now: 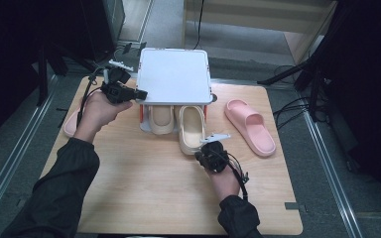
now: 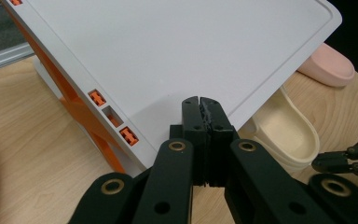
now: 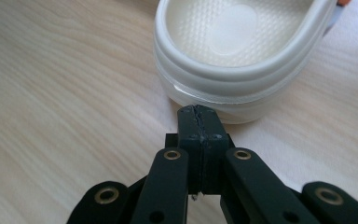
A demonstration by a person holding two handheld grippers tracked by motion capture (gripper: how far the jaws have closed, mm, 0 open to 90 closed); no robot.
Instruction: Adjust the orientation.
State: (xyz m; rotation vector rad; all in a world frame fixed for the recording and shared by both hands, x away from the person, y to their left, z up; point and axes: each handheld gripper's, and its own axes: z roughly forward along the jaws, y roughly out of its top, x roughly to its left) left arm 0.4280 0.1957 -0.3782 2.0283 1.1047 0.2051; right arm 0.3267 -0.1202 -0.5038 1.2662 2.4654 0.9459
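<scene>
Cream slipper [image 1: 192, 130] lies on the table [image 1: 144, 188], toe tucked under the white shoe rack [image 1: 174, 75], heel end sticking out toward the person. Long axis runs front to back, nearly in line with the right gripper [image 1: 204, 148].

Right gripper sits just short of the heel, jaws pressed together and empty; in the right gripper view the tips [image 3: 198, 113] point straight at the heel rim [image 3: 242, 79], very close to it, contact not certain. This hand is much the nearer one, so a push along the slipper's length looks like the likely move (closed tips suit pushing better than grasping).

Its mate, a second cream slipper [image 1: 161, 120], is further under the rack, just beside.

Left gripper [image 1: 140, 94] also closed on nothing, tips [image 2: 200, 106] at the rack's top edge, left side, possibly steadying it.

Pink slipper [image 1: 250, 126] lies well apart to the right; another pink one [image 1: 71, 124] at the left table edge.
</scene>
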